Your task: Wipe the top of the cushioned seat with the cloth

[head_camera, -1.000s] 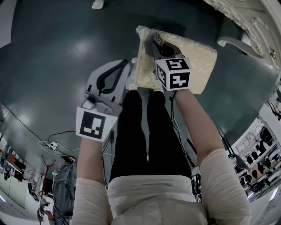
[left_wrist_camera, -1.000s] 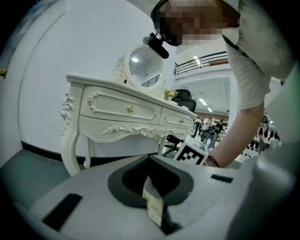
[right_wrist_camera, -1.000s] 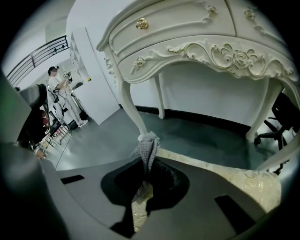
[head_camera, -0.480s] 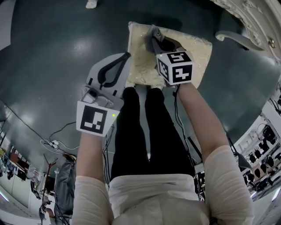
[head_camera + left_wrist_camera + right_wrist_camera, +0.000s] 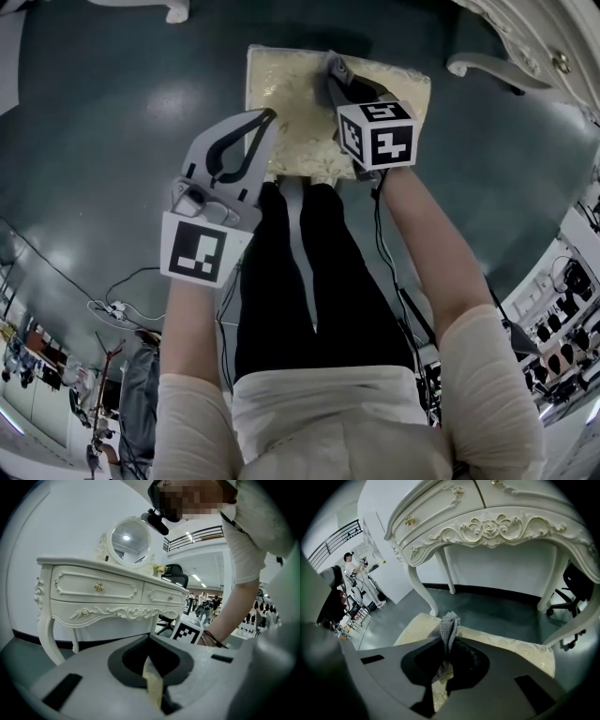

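Dark floor; right gripper pinches cloth on cushioned seat; left gripper closed.

The square cushioned seat is showing pale cream-yellow under a gold leafy brocade pattern, set against a glossy dark teal floor. The crumpled cloth is showing grey with a fine woven check. The left gripper and right gripper are showing light grey bodies, black jaw linings and white cubes with black square markers, while the far carved dressing table is gleaming white with gold knobs.
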{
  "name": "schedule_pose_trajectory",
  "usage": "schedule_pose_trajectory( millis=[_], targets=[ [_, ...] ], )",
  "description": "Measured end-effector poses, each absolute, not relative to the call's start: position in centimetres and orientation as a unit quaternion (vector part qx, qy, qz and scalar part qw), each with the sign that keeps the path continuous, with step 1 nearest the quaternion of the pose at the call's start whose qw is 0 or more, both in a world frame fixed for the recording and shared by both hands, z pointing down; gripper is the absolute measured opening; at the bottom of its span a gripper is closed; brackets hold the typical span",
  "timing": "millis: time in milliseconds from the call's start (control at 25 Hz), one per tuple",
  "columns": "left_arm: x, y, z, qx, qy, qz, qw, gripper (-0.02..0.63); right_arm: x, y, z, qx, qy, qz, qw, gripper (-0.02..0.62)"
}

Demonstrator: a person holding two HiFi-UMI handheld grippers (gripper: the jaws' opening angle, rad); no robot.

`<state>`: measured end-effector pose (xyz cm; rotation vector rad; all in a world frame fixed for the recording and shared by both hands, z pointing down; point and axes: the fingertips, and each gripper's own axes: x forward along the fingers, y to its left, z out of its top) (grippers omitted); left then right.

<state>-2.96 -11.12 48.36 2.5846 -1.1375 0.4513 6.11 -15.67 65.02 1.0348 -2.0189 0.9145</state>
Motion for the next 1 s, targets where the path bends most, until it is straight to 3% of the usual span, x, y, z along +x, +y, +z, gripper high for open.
schedule_pose_trajectory(
  millis=[1000],
  targets=[
    [8.9, -11.3, 48.0, 0.914, -0.348, 0.157, 0.139, 0.002, 20.2, -15.2, 65.0, 0.442, -0.744, 0.368, 0.339, 0.027]
  ],
)
